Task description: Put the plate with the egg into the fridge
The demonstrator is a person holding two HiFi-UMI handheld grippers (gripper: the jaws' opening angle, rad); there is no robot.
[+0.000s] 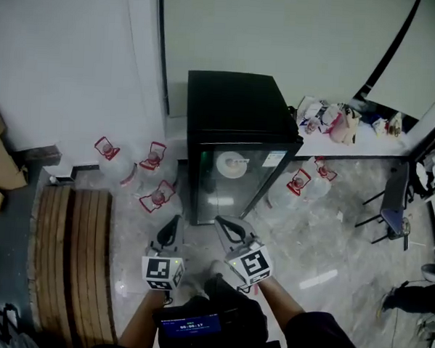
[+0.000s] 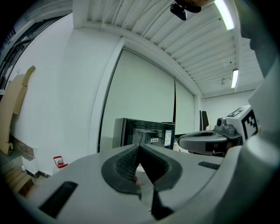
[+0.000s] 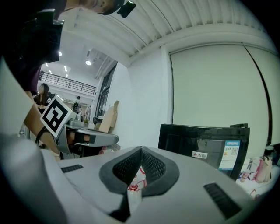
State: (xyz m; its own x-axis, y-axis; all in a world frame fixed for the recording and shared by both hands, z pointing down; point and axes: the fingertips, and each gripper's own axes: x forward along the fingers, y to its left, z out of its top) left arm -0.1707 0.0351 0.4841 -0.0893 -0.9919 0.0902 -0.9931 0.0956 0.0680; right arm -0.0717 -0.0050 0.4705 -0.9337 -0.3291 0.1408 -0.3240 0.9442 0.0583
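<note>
The black mini fridge (image 1: 239,112) stands against the wall with its glass door closed. Behind the glass shows a white round plate (image 1: 232,165); I cannot make out an egg on it. My left gripper (image 1: 173,223) and right gripper (image 1: 226,223) are held side by side above the floor, just in front of the door, both shut and empty. In the left gripper view the shut left gripper (image 2: 140,147) points at the fridge (image 2: 144,132), with the right gripper (image 2: 210,141) beside it. In the right gripper view the shut right gripper (image 3: 141,151) also points toward the fridge (image 3: 203,141).
Several clear water jugs with red handles (image 1: 157,195) lie around the fridge, left and right (image 1: 301,183). A wooden pallet (image 1: 71,256) lies at the left, with cardboard (image 1: 0,158) behind it. Bags (image 1: 336,121) sit on a ledge back right; a dark chair (image 1: 392,200) stands at the right.
</note>
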